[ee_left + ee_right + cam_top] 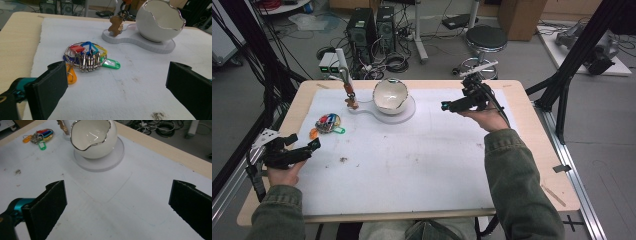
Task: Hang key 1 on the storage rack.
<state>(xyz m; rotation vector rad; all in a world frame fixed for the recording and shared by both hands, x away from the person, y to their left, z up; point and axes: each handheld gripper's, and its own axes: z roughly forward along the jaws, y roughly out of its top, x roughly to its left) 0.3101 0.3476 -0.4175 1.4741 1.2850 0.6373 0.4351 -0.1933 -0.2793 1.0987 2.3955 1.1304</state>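
A bunch of keys [328, 123] with coloured tags on a metal ring lies on the white mat [412, 165] at the left. My left gripper [304, 141] hovers just in front of it, open and empty; in the left gripper view the keys [86, 57] lie ahead between the wide-apart jaws of that gripper [117, 85]. A white egg-shaped bowl [390, 96] stands on a white base [408, 114]. My right gripper [455, 97] is held to the right of the bowl, open and empty. In the right gripper view the bowl [93, 137] is ahead of that gripper [117, 205].
A small wooden figure [351, 103] hangs from a post on the base's left arm, also in the left gripper view as the wooden figure [116, 26]. The wooden table [532, 125] borders the mat. Dark specks [343, 159] mark the mat. A stool [486, 40] stands behind the table.
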